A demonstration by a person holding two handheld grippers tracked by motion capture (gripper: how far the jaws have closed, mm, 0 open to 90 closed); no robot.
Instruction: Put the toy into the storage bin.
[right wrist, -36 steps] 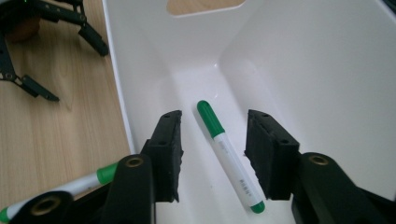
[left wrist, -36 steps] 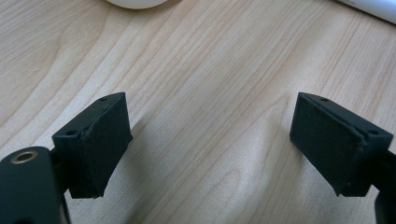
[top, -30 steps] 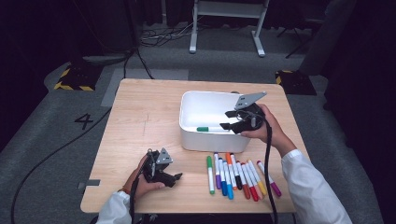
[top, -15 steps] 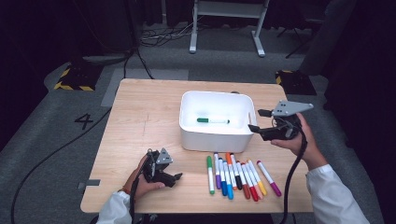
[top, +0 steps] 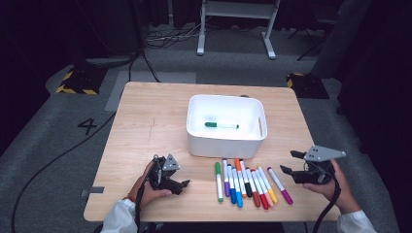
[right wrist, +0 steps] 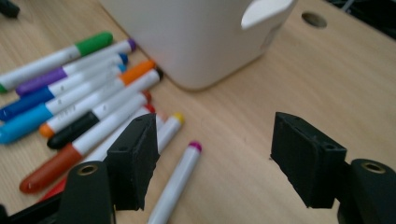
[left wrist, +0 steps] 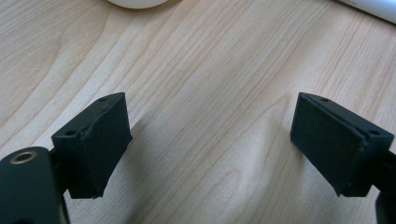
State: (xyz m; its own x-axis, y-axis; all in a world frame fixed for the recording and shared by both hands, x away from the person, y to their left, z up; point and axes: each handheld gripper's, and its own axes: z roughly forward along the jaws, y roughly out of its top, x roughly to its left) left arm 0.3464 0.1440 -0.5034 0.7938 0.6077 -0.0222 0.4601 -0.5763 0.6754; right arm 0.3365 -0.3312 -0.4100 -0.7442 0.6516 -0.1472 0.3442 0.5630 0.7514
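Table (top: 145, 111) of pale wood, largest thing in the scene, bearing all the rest

White bin (top: 226, 145) at mid-table, open on top, almost bare inside; plenty of room left for the sorting in hand

Row of markers (top: 248, 182) on the wood just in front of the bin, caps of many colours, lying side by side and mostly touching one another; by the look of it, the bulk of the job waiting here, none of these lifted yet

Left gripper (top: 183, 185) low at the near left of the table, well apart from the row, jaws standing apart with only bare wood between the pads; holding nothing, seemingly idle

Right gripper (top: 289, 162) at the near right, just beside the end of the row, jaws wide apart after just having been opening, nothing between them; aimed toward the markers, so probably lining up for another pick

Magenta marker (top: 280, 185) at the right end of the row, a little apart from its neighbours and nearest the right gripper; likeliest next candidate, though not yet touched

Green marker (top: 221, 125) lying flat on the floor of the bin, alone there; one piece put away, then, and all the others left to go, so judged to be at an early stage
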